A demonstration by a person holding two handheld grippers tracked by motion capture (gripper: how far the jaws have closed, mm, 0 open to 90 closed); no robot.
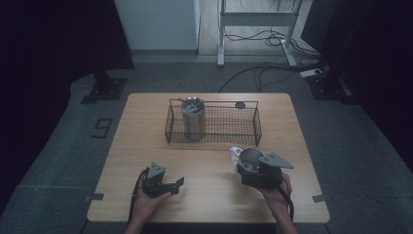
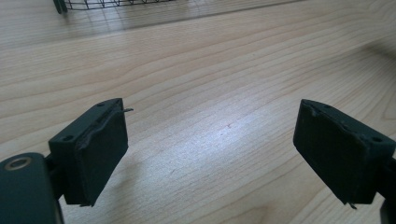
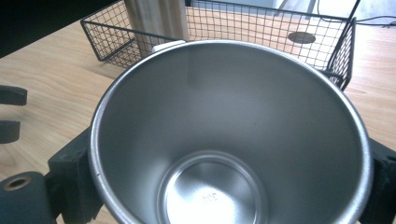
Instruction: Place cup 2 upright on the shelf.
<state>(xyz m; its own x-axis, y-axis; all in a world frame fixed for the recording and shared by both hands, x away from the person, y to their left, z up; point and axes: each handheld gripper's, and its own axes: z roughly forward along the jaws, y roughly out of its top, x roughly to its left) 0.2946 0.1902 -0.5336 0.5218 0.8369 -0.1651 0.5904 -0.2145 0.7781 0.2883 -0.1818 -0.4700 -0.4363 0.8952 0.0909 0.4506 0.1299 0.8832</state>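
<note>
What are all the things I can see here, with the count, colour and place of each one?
metal cup: 1, silver, empty, clamped between the right tongs over the near right part of the table, in front of the basket
lidded tumbler: 1, silver steel, upright in the left end of the basket
wire basket: 1, black, at the middle far part of the table
small round disc: 1, dark, at the far right corner of the basket; in or behind it I cannot tell
table: 1, light wood
left tongs: 1, black, open, nothing between them, over the near left part of the table
right tongs: 1, black, shut on the metal cup
</note>
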